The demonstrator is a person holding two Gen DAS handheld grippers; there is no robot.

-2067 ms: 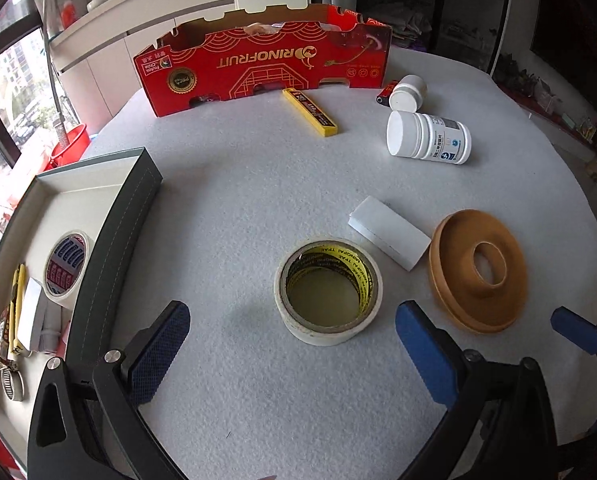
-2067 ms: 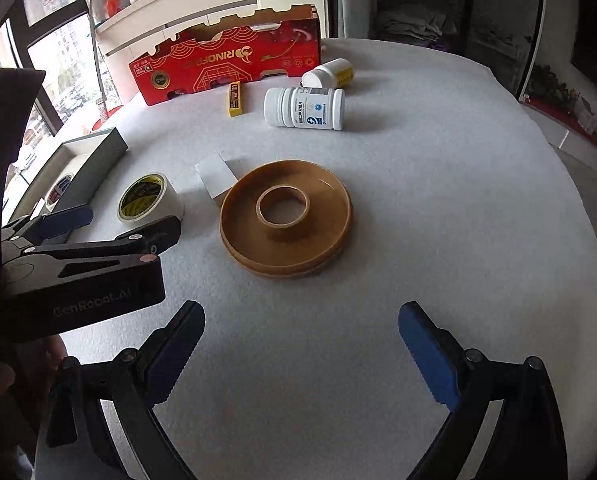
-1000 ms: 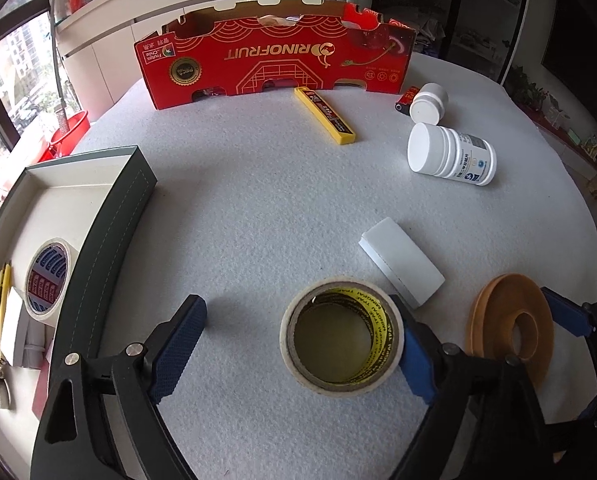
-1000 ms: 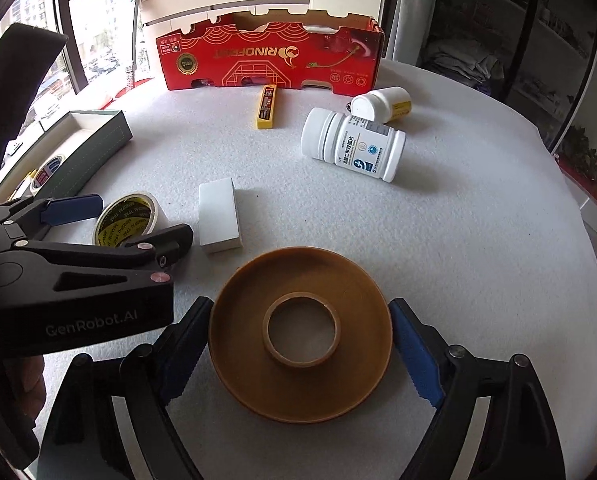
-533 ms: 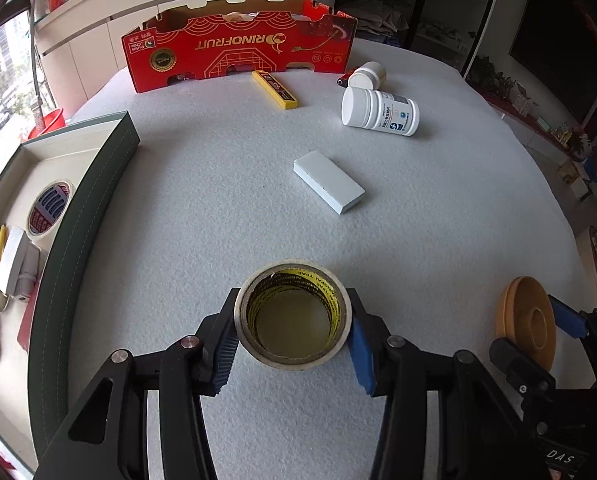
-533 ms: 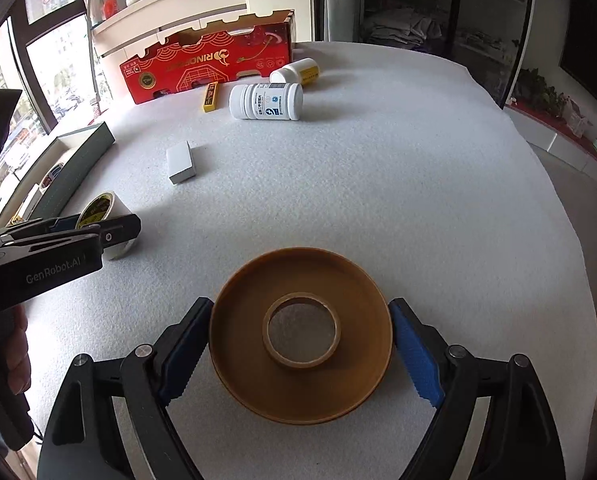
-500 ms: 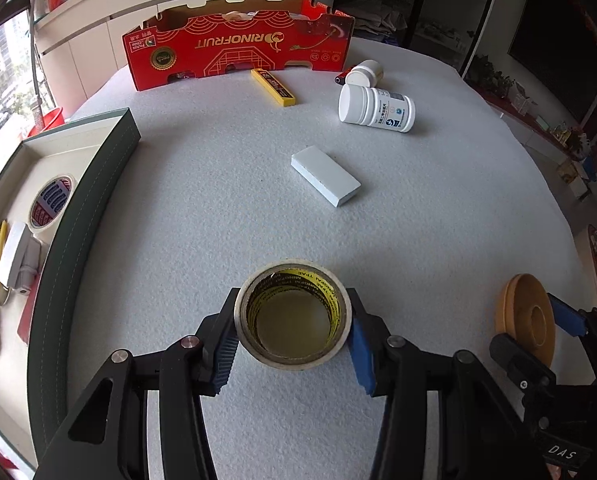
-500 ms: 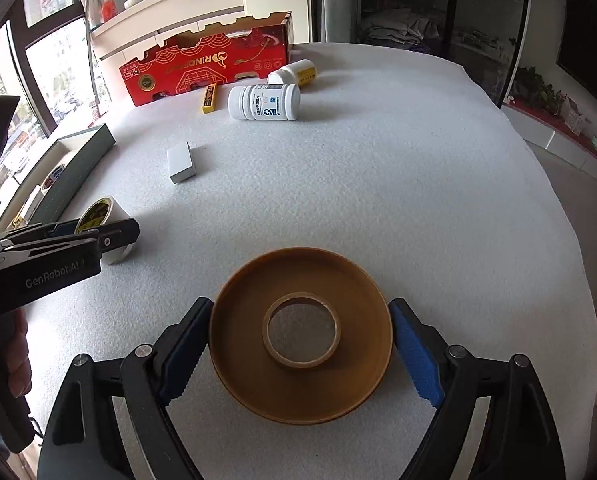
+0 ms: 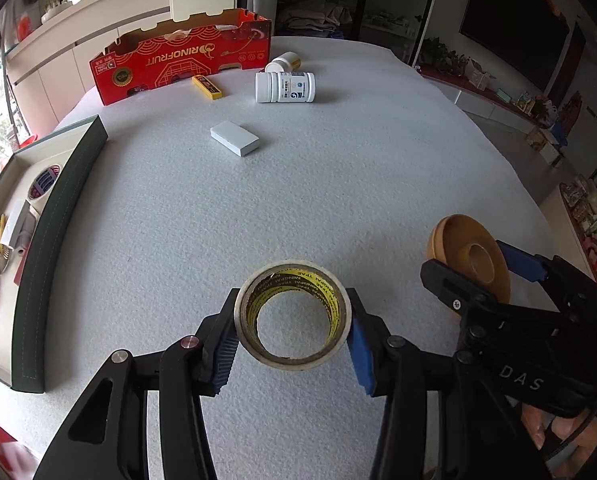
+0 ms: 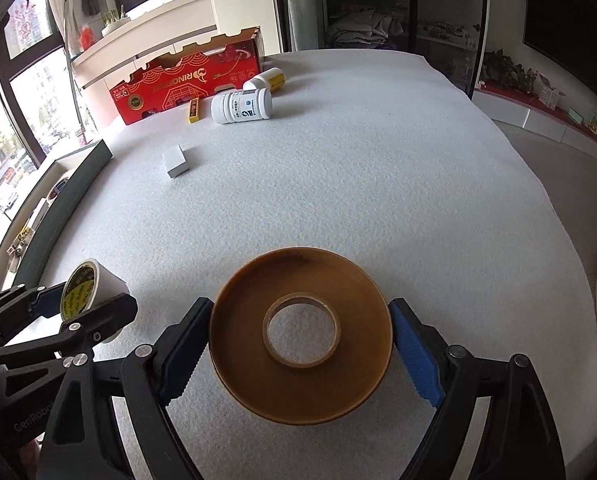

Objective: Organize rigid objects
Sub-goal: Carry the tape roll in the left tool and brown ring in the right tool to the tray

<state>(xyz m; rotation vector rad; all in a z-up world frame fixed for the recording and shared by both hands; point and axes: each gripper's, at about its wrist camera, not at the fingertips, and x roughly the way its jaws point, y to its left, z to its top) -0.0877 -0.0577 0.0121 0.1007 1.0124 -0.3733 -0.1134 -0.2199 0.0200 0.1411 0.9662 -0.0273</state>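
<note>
While our left gripper (image 9: 292, 338) clamps the tape roll (image 9: 293, 315) between its pads, our right gripper (image 10: 300, 346) is closed on the brown ring (image 10: 300, 334) the same way, both seemingly lifted off the table (image 10: 378, 184). We should keep the squeeze steady and both loads level while carrying them toward the tray (image 9: 64, 200), left of the left fingers. Ahead of the fingers we count two bottles, one white block (image 9: 235, 138), one yellow cutter (image 9: 206, 87) and one red box (image 9: 182, 66).
</note>
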